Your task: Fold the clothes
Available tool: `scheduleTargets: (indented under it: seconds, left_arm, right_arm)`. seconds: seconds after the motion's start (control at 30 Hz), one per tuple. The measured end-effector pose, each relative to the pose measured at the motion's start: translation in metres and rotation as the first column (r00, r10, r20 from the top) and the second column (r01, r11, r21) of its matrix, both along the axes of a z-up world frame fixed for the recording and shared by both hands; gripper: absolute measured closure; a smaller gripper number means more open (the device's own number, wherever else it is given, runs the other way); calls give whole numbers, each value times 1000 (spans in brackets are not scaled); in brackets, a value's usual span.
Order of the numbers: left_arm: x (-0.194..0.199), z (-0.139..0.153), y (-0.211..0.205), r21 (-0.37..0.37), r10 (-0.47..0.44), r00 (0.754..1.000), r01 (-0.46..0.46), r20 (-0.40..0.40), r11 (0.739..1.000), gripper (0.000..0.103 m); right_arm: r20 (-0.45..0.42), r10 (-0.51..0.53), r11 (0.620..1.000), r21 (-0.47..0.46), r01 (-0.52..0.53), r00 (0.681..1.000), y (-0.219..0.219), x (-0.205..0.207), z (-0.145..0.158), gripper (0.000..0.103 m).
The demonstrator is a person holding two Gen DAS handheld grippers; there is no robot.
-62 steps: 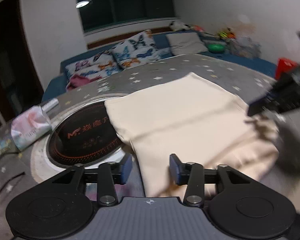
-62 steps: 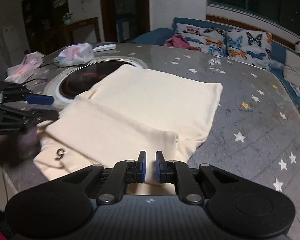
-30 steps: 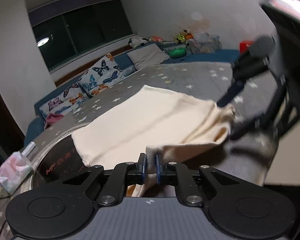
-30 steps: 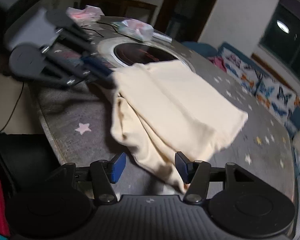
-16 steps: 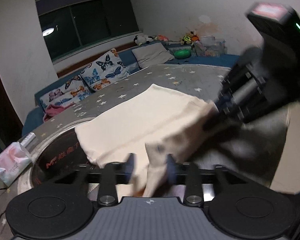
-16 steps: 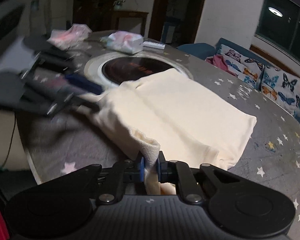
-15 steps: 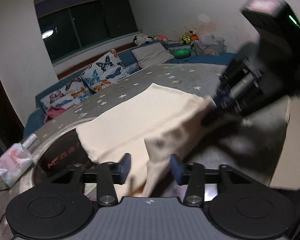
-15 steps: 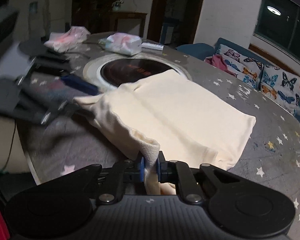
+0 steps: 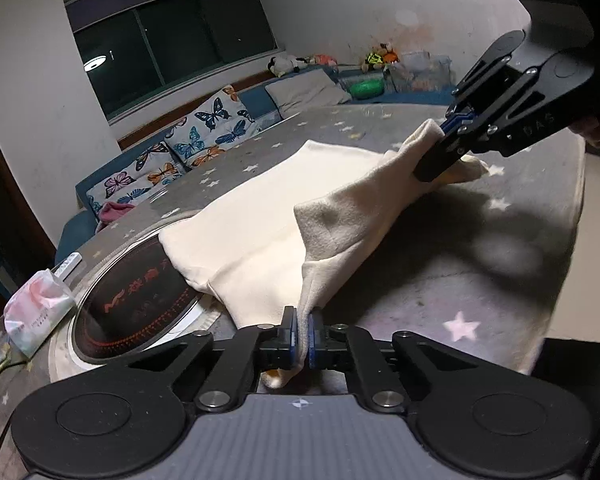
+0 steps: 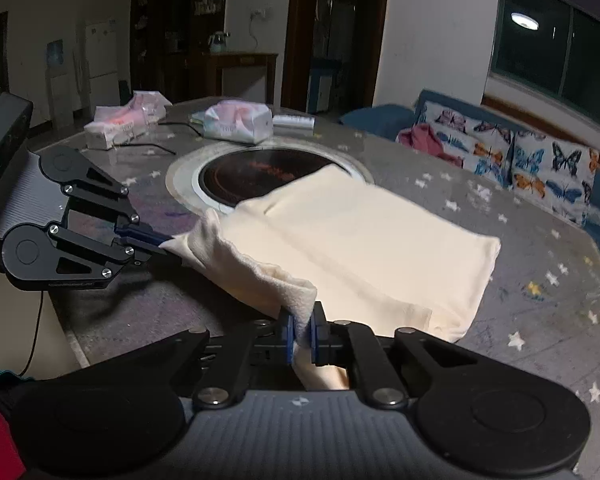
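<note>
A cream garment lies partly folded on the round grey star-patterned table; it also shows in the right wrist view. My left gripper is shut on one near corner of the garment and shows in the right wrist view. My right gripper is shut on the other near corner and shows in the left wrist view. The near edge hangs lifted between the two grippers, above the table.
A black round cooktop is set in the table's middle, partly under the garment. Tissue packs and a cable lie beyond it. A sofa with butterfly cushions stands past the table. The table edge is close to me.
Both grippers have closed on the garment's near corners and lifted that edge. The left gripper, open half a second ago, is now shut on cloth. The edge is now stretched between them.
</note>
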State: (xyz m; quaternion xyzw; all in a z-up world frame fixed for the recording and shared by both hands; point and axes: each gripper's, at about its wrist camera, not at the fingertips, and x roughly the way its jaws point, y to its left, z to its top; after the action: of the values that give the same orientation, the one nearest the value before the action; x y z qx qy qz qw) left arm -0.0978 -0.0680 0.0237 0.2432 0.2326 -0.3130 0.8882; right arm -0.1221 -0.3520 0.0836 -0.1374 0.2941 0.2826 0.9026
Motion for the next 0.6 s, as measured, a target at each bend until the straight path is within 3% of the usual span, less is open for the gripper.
scheduleTargets:
  seconds: [0.37,0.6]
  left_arm:
    - [-56,48,20,-85,-35,999,33,-19,996,97]
    - [-21,61,10,-94,9,1000,-7,22,996,98]
  right_arm:
    - [0,80,997,23,-80,997,-11,-62,46,97]
    - [14,66,998,11,-66,998,-9,-41,63,97]
